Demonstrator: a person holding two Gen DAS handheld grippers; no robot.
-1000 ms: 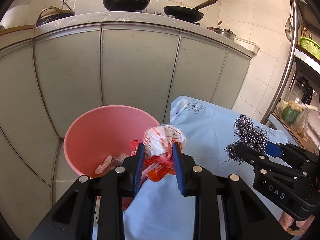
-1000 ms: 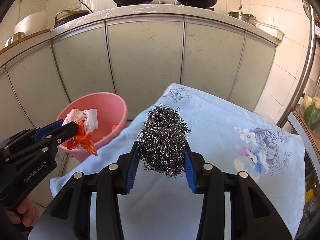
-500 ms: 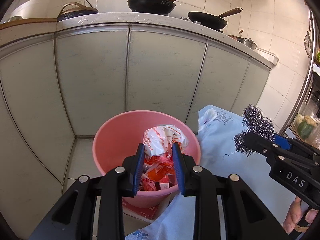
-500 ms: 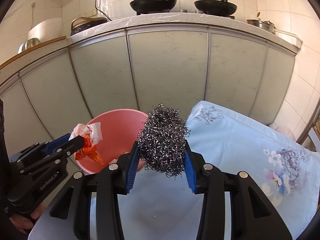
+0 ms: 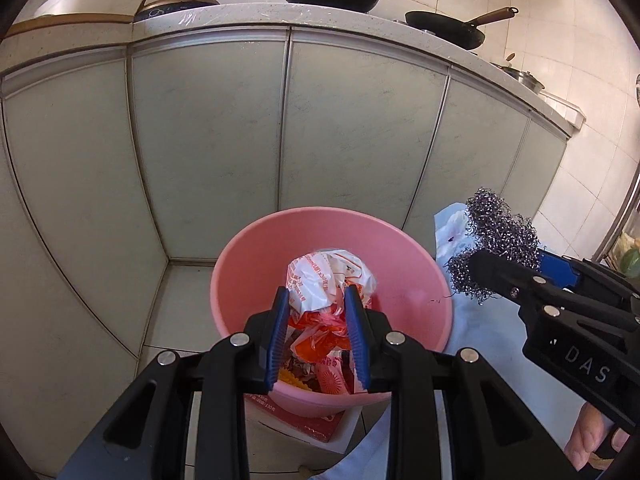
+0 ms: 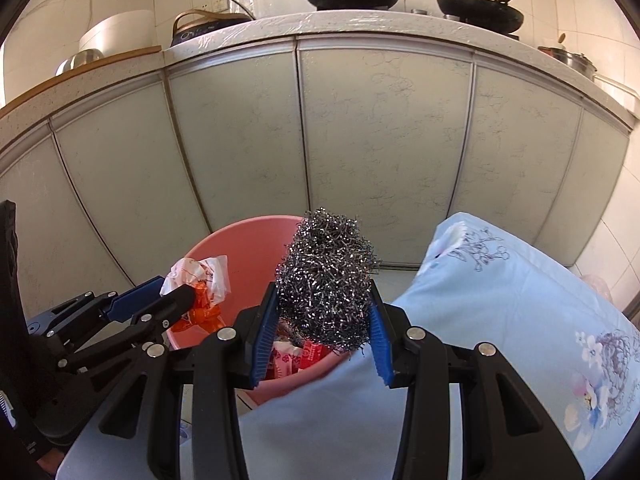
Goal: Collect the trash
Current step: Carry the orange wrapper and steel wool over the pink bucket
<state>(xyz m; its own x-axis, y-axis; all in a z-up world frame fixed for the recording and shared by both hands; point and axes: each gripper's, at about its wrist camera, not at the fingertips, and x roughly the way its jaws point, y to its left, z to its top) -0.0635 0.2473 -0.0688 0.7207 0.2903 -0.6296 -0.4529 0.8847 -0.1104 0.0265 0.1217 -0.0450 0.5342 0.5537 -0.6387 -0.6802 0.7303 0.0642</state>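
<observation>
Two loads hang over one pink bucket (image 5: 256,268) at lower centre of both views. Nearest, the left gripper (image 5: 318,334) pinches a crumpled, slippery orange-and-white plastic wrapper (image 5: 328,276) squarely above the bucket's mouth. The right gripper (image 6: 322,338) clamps a springy steel wool scourer (image 6: 326,280) over the bucket's right rim, beside the soft floral cloth (image 6: 500,320). I judge that released there, its wiry strands could snag the blue pads or bounce onto the cloth. Beyond stand smooth grey cabinet doors (image 6: 380,132).
</observation>
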